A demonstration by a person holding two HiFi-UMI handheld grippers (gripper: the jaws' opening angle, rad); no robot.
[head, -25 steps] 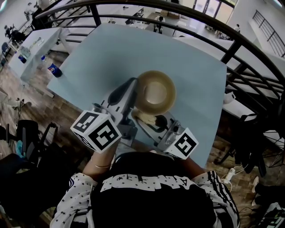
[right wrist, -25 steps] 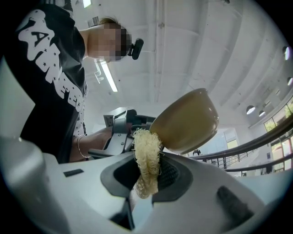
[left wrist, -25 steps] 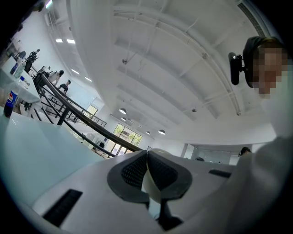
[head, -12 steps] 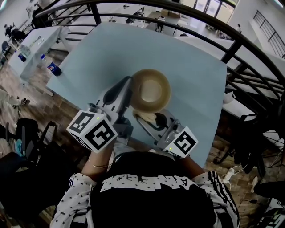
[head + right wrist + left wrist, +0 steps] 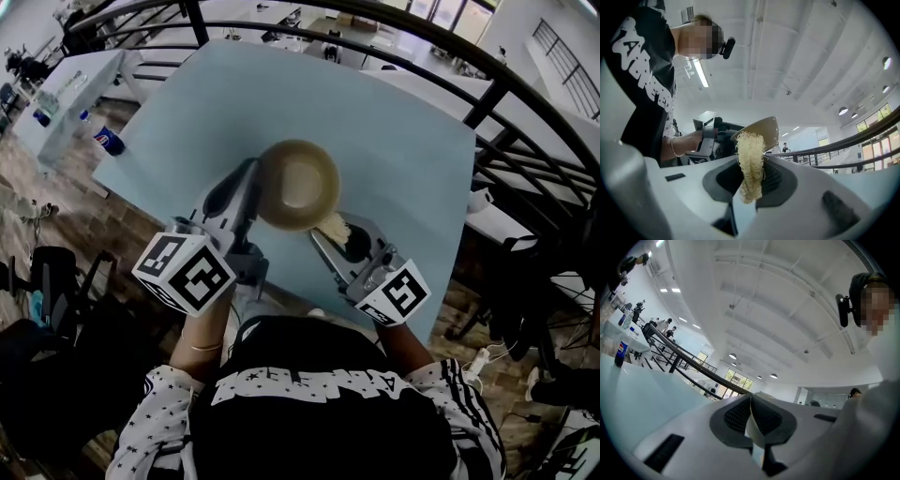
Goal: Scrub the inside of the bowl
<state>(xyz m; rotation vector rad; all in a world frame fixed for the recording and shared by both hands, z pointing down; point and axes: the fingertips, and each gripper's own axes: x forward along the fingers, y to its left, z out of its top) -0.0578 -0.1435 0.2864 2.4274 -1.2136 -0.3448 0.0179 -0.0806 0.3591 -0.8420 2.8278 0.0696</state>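
Bowl (image 5: 298, 185): tan outside, pale inside, round. It is over the middle of the light blue tabletop (image 5: 394, 131) with its mouth turned up toward the head view. In the right gripper view its outer wall hangs tilted, so it is probably lifted and tipped rather than resting flat. The interior is bare, with no suds or residue to be made out and no tool in it.

Left gripper (image 5: 255, 183): at the bowl's 9 o'clock. Its jaws are closed down on the rim, pinching the thin pale wall between the pads, and it serves as the holding grip.

Scrubber (image 5: 750, 154): a pale, stringy wad at 5 o'clock from the bowl, just outside the rim. Whether it touches the rim cannot be told.

Right gripper (image 5: 342, 236): jaws clamped on the scrubber, with the tuft standing out past the tips toward the bowl.

Status: both grips are made and the bowl is steadied, but the scrubber is outside the cavity. Whether any scrubbing is done cannot be read from the inner surface. By my reading, the scrubber has yet to go over the rim and work round the inner wall and floor.

Surroundings: a black railing (image 5: 487, 94) runs from 12 to 3 o'clock beyond the tabletop. A blue-labelled bottle (image 5: 111, 141) is well apart at 9 o'clock on another table.
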